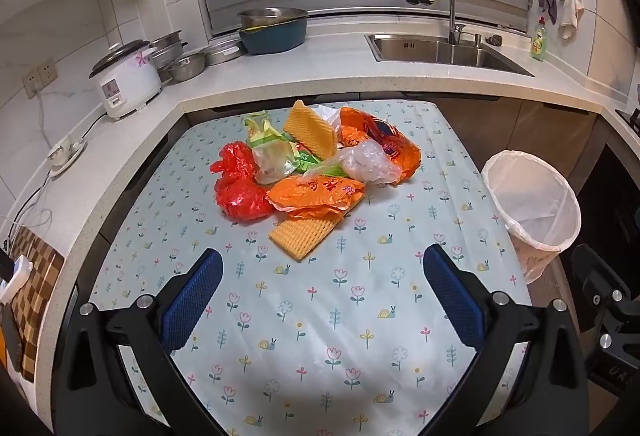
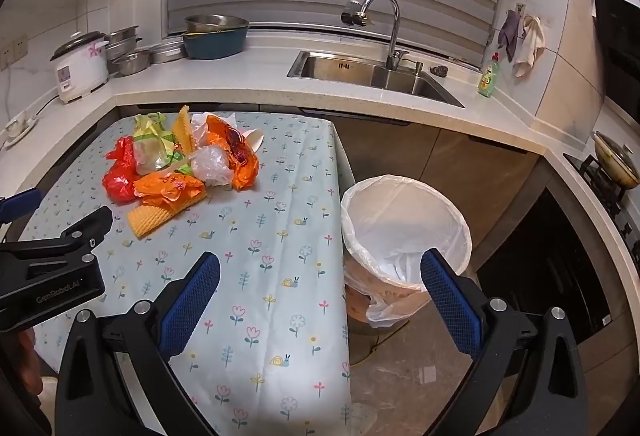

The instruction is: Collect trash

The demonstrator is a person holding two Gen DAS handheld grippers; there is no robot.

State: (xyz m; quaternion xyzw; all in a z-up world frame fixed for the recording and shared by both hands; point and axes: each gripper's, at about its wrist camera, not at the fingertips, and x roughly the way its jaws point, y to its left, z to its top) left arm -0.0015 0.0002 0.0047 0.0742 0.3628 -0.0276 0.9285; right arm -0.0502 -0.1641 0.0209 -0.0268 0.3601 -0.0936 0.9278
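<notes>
A heap of trash lies on the far half of the flower-print table [image 1: 340, 316] [image 2: 256, 276]: a red bag [image 1: 238, 188] [image 2: 120, 176], orange wrappers [image 1: 316, 196] [image 2: 172, 188], a clear bag [image 1: 370, 162] [image 2: 212, 166], green packets [image 1: 264, 134] [image 2: 150, 128] and yellow ridged wafers [image 1: 304, 236] [image 2: 148, 218]. A white-lined bin [image 1: 532, 204] [image 2: 404, 232] stands on the floor beside the table's right edge. My left gripper [image 1: 322, 260] is open above the near tablecloth, short of the heap. My right gripper [image 2: 320, 262] is open over the table's right edge and the bin's near rim. Both hold nothing.
An L-shaped counter [image 1: 320, 76] [image 2: 240, 80] wraps the back and left, with a rice cooker [image 1: 128, 80] [image 2: 80, 68], metal pots [image 1: 184, 64], a blue basin [image 1: 274, 32] [image 2: 214, 40], a sink [image 1: 444, 50] [image 2: 372, 74] and a soap bottle [image 1: 539, 40] [image 2: 489, 76]. A stove with a pan [image 2: 616, 164] stands at right.
</notes>
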